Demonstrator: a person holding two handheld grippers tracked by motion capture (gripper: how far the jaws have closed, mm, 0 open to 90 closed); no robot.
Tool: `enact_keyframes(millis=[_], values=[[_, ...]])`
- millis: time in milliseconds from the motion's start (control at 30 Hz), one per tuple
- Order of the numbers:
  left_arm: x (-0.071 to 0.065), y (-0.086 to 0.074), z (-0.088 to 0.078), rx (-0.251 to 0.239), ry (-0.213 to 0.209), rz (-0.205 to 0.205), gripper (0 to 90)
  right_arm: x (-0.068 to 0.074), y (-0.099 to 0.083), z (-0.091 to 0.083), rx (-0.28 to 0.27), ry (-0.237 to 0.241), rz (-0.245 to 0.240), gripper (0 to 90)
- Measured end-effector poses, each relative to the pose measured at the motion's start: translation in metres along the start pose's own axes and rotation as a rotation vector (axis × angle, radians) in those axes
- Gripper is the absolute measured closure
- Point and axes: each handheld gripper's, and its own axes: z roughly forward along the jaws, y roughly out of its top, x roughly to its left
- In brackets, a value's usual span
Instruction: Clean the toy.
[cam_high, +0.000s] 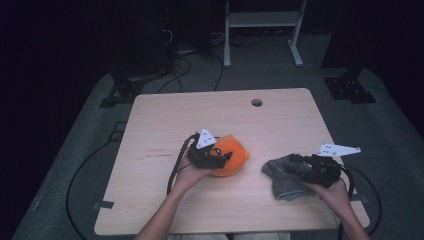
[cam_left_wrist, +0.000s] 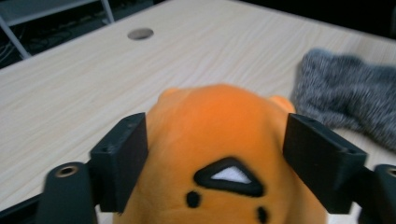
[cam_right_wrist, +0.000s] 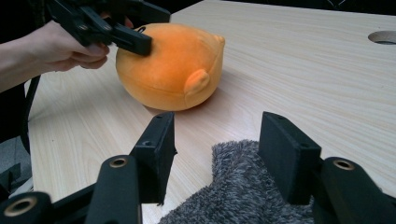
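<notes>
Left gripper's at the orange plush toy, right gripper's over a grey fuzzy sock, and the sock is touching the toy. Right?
Not quite: the grey fuzzy sock lies apart from the orange plush toy, with bare table between them, as the high view shows. The left gripper and right gripper placements are right.

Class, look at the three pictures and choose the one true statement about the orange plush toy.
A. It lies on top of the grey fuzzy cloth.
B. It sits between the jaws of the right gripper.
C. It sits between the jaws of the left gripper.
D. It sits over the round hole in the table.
C: the left gripper view shows the orange plush toy between the two black jaws of the left gripper, apart from the grey fuzzy cloth.
</notes>
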Motion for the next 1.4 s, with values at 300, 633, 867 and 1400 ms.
enact_keyframes(millis=[300,633,867,1400], values=[[0.006,-0.01,-0.027,0.005,0.024,-0.044,11.8,0.004,0.001,0.007,0.01,0.002,-0.016,40.9],[0.005,-0.022,-0.046,-0.009,0.019,-0.066,10.5,0.003,-0.002,0.012,0.021,0.014,0.0,38.3],[0.003,-0.028,-0.055,-0.024,0.018,-0.079,9.7,0.003,-0.002,0.013,0.018,0.017,0.001,37.3],[0.006,-0.051,-0.072,-0.019,0.037,-0.11,8.1,0.002,-0.005,0.018,0.038,0.017,0.009,35.1]])
